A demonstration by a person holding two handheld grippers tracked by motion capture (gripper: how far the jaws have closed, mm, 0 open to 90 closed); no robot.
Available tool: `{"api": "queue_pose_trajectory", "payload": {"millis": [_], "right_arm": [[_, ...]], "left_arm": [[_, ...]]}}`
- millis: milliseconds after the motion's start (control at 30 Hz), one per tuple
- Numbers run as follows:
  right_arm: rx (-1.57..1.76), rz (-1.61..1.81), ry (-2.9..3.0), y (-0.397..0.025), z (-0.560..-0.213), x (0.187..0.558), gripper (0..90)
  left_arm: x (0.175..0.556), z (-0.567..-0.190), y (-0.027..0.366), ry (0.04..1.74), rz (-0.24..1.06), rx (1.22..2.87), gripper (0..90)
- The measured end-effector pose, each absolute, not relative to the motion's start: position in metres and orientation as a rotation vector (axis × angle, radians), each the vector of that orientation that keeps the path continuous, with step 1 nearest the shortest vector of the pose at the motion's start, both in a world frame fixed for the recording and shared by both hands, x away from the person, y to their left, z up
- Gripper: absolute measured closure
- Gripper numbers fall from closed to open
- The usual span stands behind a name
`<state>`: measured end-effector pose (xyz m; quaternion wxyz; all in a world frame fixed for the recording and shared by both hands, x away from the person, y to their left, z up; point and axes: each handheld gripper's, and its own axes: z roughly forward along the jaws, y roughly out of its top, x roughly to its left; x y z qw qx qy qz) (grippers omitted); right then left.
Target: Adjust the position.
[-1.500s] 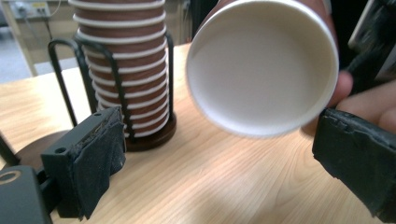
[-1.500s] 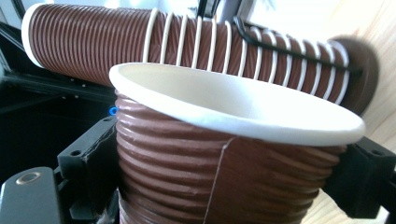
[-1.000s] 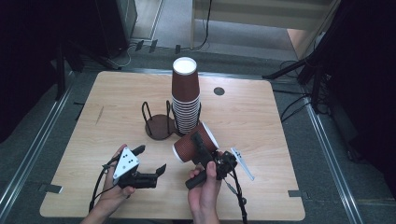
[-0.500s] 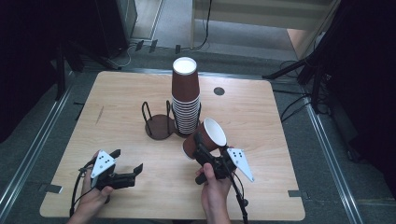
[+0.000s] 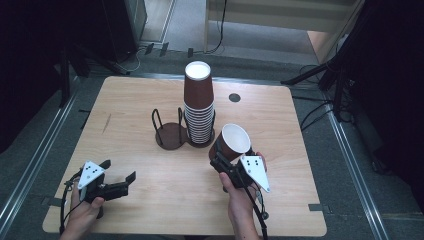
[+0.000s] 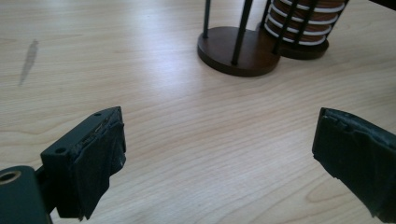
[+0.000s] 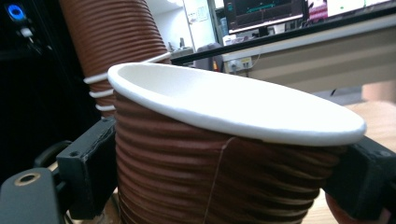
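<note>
My right gripper [image 5: 223,161] is shut on a brown ribbed paper cup [image 5: 231,142] with a white inside, held nearly upright just right of the cup stack; in the right gripper view the cup [image 7: 224,154] sits squeezed between both jaws. A tall stack of the same cups [image 5: 199,102] stands in the right ring of a dark two-ring holder [image 5: 170,134]; its left ring base [image 6: 236,49] holds nothing. My left gripper [image 5: 119,178] hovers low at the table's front left, open, with bare wood between its pads [image 6: 100,149].
The wooden table [image 5: 125,105] has a dark round hole [image 5: 234,97] at the back right and a faint dark mark [image 5: 106,122] on the left. Tripod legs and cables lie on the floor to the right of the table.
The left gripper has drawn back to the front left and stands empty. The right gripper has turned the cup from lying on its side to nearly upright, mouth up.
</note>
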<state>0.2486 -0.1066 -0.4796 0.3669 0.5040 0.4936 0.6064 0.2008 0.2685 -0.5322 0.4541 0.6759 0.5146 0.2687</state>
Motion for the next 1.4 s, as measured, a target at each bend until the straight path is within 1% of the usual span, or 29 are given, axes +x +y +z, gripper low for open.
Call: {"api": "queue_pose_trajectory", "payload": {"millis": [233,567,1067,1400], "right_arm": [[1.246,1.462,1.293,-0.117,-0.485,0.259,10.5],[1.190,1.316,1.272,-0.133,-0.504,0.281,10.5],[1.141,1.274,1.273,-0.149,-0.507,0.313,10.3],[1.129,1.228,1.289,-0.151,-0.524,0.333,10.3]], "left_arm": [[0.196,-0.536,0.286,1.308,0.677,1.649,3.4],[0.194,-0.539,0.310,1.364,0.697,1.598,3.5],[0.199,-0.547,0.319,1.395,0.736,1.577,3.4],[0.199,-0.548,0.317,1.389,0.753,1.576,3.5]]}}
